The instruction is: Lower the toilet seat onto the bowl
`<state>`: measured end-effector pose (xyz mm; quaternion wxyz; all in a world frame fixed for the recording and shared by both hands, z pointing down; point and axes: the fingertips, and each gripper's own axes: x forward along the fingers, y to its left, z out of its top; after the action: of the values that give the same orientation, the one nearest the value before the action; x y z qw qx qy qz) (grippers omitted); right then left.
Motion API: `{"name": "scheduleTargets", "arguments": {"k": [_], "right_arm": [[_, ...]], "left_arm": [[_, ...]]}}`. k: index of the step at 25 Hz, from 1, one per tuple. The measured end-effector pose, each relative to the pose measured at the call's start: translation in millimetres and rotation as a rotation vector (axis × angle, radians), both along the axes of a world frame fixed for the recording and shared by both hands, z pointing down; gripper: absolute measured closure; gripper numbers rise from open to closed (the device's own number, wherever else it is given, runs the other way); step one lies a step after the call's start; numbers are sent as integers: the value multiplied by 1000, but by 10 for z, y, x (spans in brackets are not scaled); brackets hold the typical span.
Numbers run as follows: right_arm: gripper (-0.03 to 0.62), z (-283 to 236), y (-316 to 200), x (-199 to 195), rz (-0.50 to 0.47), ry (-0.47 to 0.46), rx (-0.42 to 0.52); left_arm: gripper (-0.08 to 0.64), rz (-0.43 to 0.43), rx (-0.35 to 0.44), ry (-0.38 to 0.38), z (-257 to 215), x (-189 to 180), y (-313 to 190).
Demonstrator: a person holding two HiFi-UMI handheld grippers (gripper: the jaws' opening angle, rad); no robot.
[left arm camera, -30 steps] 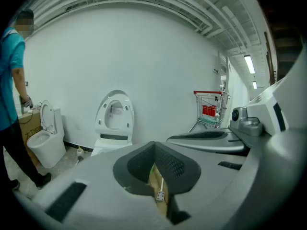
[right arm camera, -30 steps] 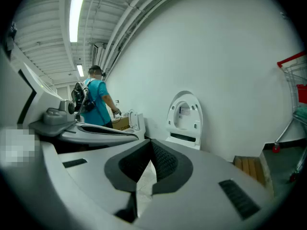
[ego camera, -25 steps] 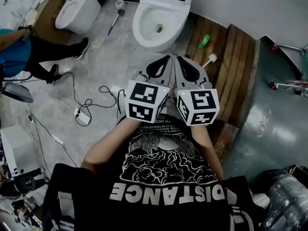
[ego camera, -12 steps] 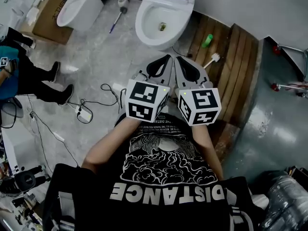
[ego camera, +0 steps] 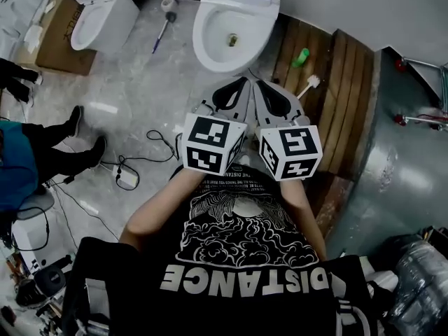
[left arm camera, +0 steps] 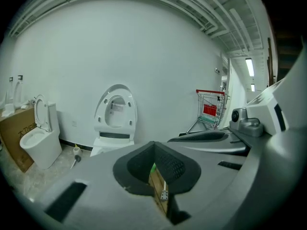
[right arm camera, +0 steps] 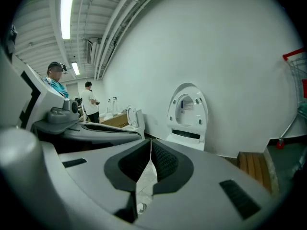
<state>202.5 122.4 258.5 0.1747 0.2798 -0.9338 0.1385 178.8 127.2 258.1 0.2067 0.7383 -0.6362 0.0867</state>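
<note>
Toilet bowl (ego camera: 227,37) sits at the head view's top edge. Toilet seat (left arm camera: 115,111) stands upright against the wall, mostly cropped from the head view, clear in both gripper views. Second toilet (ego camera: 94,12) top left is cut off too. Bystander (ego camera: 28,152) is half out of frame, further down the left edge than a second ago. Left gripper (ego camera: 240,84) and right gripper (ego camera: 262,85) are fully closed, empty, side by side short of the bowl, unchanged.

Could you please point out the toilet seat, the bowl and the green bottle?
Toilet seat (left arm camera: 100,114): left gripper view, left side of the raised ring.
Bowl (ego camera: 225,64): head view, front rim.
Green bottle (ego camera: 299,57): head view, its body.
</note>
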Motion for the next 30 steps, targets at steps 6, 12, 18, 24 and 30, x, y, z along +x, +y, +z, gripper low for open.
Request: {"name": "scheduleTargets", "arguments": {"k": [6, 12, 18, 24, 30], "right_arm": [[574, 20, -248, -431, 59, 33, -10], [574, 35, -448, -736, 146, 74, -12], [574, 32, -614, -980, 222, 97, -6], [574, 9, -760, -1149, 286, 97, -5], [574, 5, -883, -1225, 312, 80, -3]], "left_arm": [[549, 64, -18, 28, 35, -443, -274], [549, 158, -9, 51, 14, -761, -508], [549, 233, -5, 72, 11, -1019, -703], [549, 288, 3, 90, -2, -1196, -863], [549, 308, 8, 83, -5, -1279, -967]]}}
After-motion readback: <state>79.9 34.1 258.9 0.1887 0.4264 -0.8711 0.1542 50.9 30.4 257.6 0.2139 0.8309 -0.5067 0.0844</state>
